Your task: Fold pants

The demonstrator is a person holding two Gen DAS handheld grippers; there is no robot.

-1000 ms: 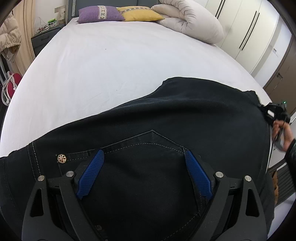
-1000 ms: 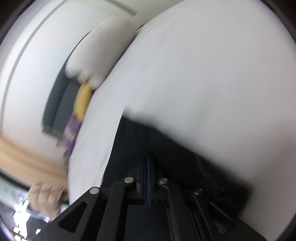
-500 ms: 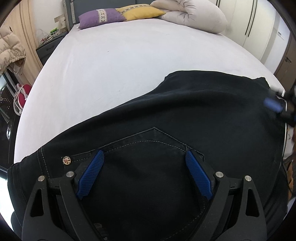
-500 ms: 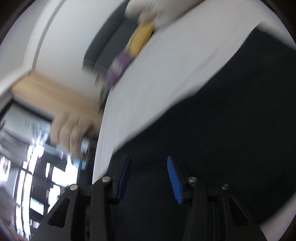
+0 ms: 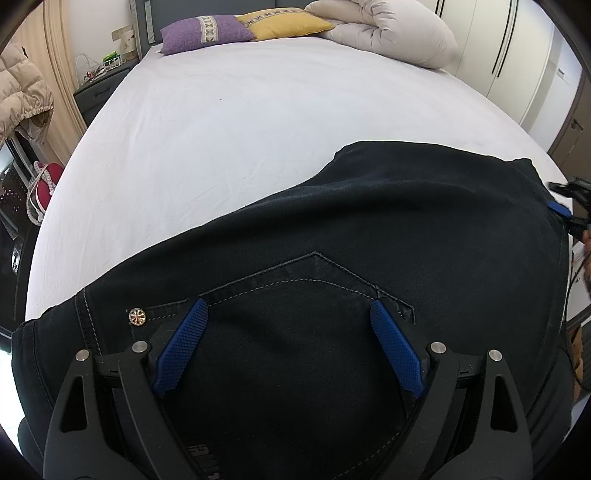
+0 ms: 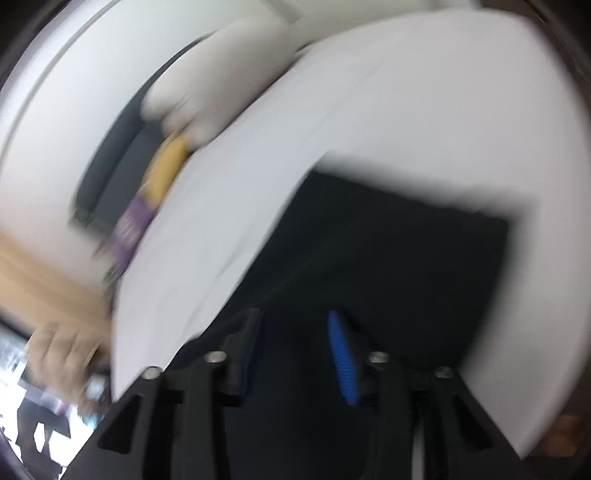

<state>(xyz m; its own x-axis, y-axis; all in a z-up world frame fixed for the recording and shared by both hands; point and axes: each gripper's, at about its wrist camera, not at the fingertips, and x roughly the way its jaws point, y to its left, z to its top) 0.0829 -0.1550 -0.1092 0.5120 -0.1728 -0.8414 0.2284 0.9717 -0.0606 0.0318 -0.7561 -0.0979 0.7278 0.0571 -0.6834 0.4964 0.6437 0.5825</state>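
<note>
- White bed sheet (image 5: 229, 122) carried the black pants (image 5: 369, 236) along its near edge.
- My left gripper (image 5: 288, 347) gaped wide over the back pocket (image 5: 295, 295), gripping nothing.
- My right gripper (image 6: 295, 347) had just been opening, pants beneath, nothing pinched.

The left wrist camera sits close above the black pants (image 5: 369, 236) at the bed's (image 5: 229, 122) foot, looking steeply down and forward toward the pillows (image 5: 207, 31) at the headboard. The right wrist camera, blurred and tilted, looks across the pants' (image 6: 388, 251) far end toward those same pillows (image 6: 166, 173). Both views share pants, white sheet and pillows.
</note>
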